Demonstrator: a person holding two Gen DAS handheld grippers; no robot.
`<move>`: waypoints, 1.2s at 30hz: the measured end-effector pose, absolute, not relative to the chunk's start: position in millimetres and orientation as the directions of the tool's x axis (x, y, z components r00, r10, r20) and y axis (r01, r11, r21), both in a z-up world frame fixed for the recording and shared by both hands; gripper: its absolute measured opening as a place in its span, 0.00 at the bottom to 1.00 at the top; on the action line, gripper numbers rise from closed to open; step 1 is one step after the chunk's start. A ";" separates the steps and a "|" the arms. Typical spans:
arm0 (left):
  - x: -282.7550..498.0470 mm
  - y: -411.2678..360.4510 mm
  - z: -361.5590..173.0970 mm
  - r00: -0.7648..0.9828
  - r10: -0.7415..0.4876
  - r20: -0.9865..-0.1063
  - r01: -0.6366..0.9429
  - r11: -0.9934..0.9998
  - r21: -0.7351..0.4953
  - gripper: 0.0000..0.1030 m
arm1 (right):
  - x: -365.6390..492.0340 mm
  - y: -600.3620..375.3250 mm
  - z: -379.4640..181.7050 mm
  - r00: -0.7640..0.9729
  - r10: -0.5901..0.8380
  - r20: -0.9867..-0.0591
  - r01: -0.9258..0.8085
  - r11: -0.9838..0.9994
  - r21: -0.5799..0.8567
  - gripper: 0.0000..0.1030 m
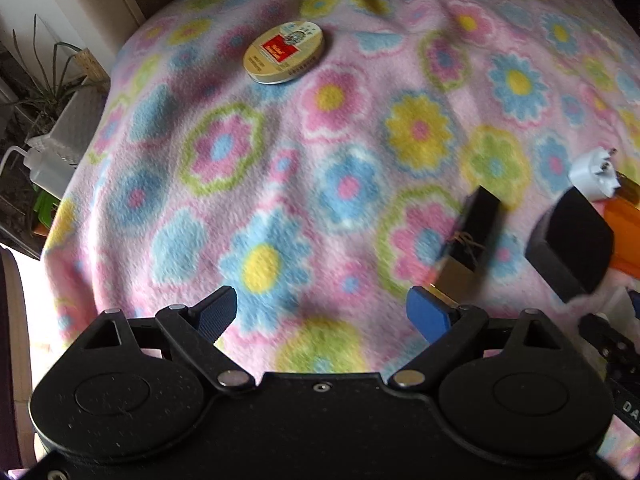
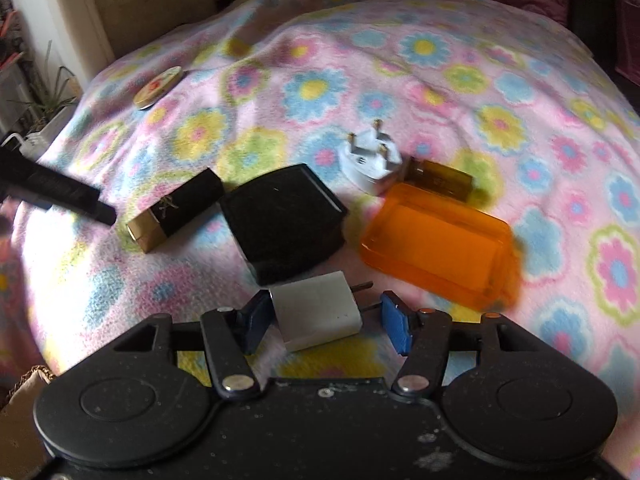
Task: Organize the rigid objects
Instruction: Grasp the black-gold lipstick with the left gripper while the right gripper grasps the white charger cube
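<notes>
The right tongs (image 2: 320, 316) were seen narrowed around a white two-pin charger cube (image 2: 318, 312), one pad apparently short of contact, at six o'clock of the black square box (image 2: 284, 220) on the flowered fleece blanket (image 2: 520, 80). The left tongs (image 1: 320, 312) were held wide, empty.

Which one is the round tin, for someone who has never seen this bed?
Start from the flowered pink blanket and the cluster of boxes and plugs, including the orange translucent box. The round tin lies apart, toward the plant-side edge. It is the only flat disc: cream lid with a red label.
</notes>
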State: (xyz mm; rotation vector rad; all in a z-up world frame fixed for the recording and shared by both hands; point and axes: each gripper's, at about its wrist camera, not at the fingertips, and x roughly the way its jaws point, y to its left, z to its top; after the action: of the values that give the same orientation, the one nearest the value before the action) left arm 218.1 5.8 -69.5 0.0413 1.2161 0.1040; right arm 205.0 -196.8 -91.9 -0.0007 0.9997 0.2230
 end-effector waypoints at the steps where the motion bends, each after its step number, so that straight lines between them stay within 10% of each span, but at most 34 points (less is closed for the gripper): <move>1: 216.0 0.9 -69.1 0.341 0.081 -0.936 -0.039 0.997 0.073 0.87 | 202.4 -198.1 -91.1 0.517 0.176 -0.838 -0.177 0.979 0.097 0.57; 36: 299.4 15.2 -78.9 0.353 0.217 -0.910 -0.164 0.972 0.168 0.86 | 185.9 -196.5 -94.4 0.520 0.160 -0.839 -0.173 0.982 0.080 0.58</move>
State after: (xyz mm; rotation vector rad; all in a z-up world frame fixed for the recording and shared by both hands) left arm 299.4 15.2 -78.9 0.0504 1.1845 0.2470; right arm 185.9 -196.5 -94.4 -0.0139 1.0049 0.1997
